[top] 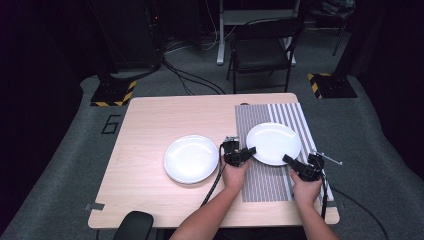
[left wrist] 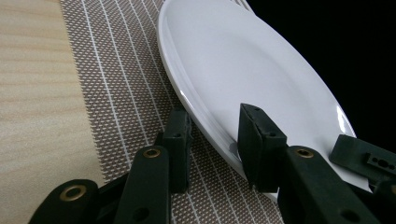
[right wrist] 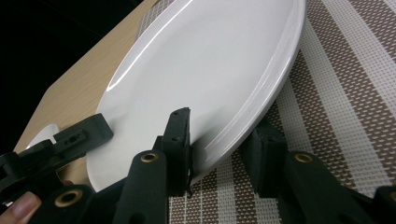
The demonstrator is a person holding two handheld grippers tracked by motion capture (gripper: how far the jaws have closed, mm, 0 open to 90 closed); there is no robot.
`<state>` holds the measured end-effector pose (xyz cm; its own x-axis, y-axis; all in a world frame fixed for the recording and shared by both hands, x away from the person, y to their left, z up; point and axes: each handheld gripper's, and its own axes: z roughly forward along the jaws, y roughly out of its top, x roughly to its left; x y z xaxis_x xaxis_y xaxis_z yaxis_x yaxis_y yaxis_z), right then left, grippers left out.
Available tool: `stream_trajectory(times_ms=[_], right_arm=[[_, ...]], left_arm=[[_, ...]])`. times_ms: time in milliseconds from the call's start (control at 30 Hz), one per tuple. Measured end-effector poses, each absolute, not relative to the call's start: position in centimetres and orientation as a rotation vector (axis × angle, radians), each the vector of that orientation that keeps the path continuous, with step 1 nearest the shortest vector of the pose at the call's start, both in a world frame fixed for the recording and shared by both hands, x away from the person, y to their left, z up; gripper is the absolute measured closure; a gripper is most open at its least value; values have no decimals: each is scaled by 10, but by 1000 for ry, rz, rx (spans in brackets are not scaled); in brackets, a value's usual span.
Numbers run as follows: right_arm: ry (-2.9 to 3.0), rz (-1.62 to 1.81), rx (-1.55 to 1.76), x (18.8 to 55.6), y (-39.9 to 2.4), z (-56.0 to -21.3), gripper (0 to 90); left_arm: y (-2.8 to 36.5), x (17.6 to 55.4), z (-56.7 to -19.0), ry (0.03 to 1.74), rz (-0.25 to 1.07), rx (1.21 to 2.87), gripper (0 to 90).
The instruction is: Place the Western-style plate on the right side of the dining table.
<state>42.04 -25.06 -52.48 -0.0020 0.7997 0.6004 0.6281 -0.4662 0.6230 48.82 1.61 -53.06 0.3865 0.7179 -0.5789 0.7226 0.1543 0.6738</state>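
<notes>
At the centre of the high view my left hand-held gripper [top: 241, 154] straddles the near-left rim of the plate [top: 274, 142] on the striped mat [top: 265, 180], one jaw above and one below, the pads looking closed on the rim. At lower right my right hand-held gripper [top: 299, 166] pinches the near-right rim the same way. If one side rises before the other, I think the smooth rim could slip out and drop onto the mat, or slide left toward the second plate [top: 191, 158] on the table [top: 150, 125].
</notes>
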Motion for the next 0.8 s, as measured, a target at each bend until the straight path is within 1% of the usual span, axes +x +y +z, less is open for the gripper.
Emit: stream_trajectory(times_ms=[567,800], right_arm=[[1524,1445,2076,422,-251,-528,640],[1506,1447,2124,424,-251,-530,638]], left_arm=[[16,490,-534,1331,8,1576,649],[14,490,-534,1362,3,1568,650]])
